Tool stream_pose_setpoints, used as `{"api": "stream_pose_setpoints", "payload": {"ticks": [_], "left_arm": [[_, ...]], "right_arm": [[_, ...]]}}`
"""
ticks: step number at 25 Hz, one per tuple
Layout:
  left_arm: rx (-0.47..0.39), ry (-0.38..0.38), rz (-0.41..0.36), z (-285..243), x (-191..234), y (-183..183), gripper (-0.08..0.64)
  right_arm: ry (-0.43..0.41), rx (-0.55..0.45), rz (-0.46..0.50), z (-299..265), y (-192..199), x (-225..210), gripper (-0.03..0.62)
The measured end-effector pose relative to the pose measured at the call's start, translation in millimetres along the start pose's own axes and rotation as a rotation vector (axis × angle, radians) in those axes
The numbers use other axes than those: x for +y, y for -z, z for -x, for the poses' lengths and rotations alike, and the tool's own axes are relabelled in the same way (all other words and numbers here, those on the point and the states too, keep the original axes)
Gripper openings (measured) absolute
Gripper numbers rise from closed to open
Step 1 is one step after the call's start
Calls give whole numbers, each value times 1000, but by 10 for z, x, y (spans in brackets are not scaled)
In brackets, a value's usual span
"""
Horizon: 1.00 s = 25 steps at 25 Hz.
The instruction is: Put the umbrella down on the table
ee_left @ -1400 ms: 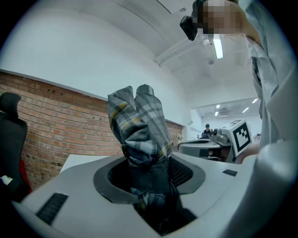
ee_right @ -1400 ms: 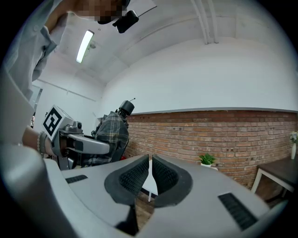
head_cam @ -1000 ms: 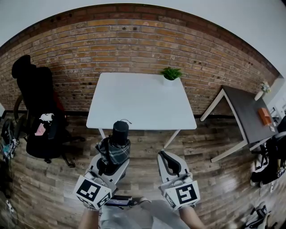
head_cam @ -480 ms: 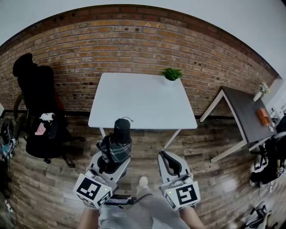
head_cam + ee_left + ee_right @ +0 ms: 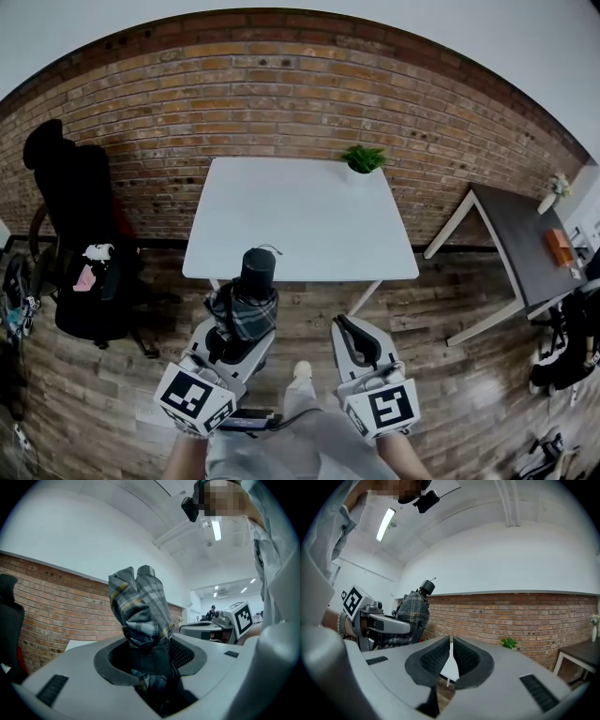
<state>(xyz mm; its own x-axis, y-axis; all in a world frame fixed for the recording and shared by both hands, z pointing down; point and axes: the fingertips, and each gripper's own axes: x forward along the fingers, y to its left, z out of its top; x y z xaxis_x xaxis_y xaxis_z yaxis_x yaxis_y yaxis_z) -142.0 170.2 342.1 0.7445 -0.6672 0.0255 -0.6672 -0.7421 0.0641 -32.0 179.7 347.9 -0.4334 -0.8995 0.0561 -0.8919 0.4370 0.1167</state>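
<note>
A folded plaid umbrella [image 5: 246, 307] with a black handle stands upright in my left gripper [image 5: 234, 339], whose jaws are shut on its fabric. In the left gripper view the umbrella [image 5: 140, 611] rises out of the jaws of that gripper [image 5: 152, 667]. My right gripper [image 5: 352, 334] is beside it, shut with nothing between its pads [image 5: 436, 658]. The right gripper view shows the umbrella [image 5: 415, 606] at the left. The white table [image 5: 300, 220] lies ahead of both grippers, which hang over the wooden floor short of its near edge.
A small potted plant [image 5: 362, 157] sits at the table's far right corner. A black chair [image 5: 80, 244] draped with clothes stands at the left, and a dark side table [image 5: 525, 248] at the right. A brick wall [image 5: 281, 94] is behind.
The table's near edge has come slightly closer in the head view, and a shoe now shows on the floor between the grippers. The grip on the umbrella is unchanged.
</note>
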Motion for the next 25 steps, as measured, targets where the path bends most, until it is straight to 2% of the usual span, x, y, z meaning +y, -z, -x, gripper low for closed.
{"api": "stream_pose_setpoints", "payload": {"ticks": [10,25], "left_arm": [[7,-17,-7,-802,389,4,216],[20,-96,41,-2145,1166,-7,216]], "right_arm": [[-28,5,-10,-657,126,-655,52],[-120,32,-14,-1860,286,-1798,52]]}}
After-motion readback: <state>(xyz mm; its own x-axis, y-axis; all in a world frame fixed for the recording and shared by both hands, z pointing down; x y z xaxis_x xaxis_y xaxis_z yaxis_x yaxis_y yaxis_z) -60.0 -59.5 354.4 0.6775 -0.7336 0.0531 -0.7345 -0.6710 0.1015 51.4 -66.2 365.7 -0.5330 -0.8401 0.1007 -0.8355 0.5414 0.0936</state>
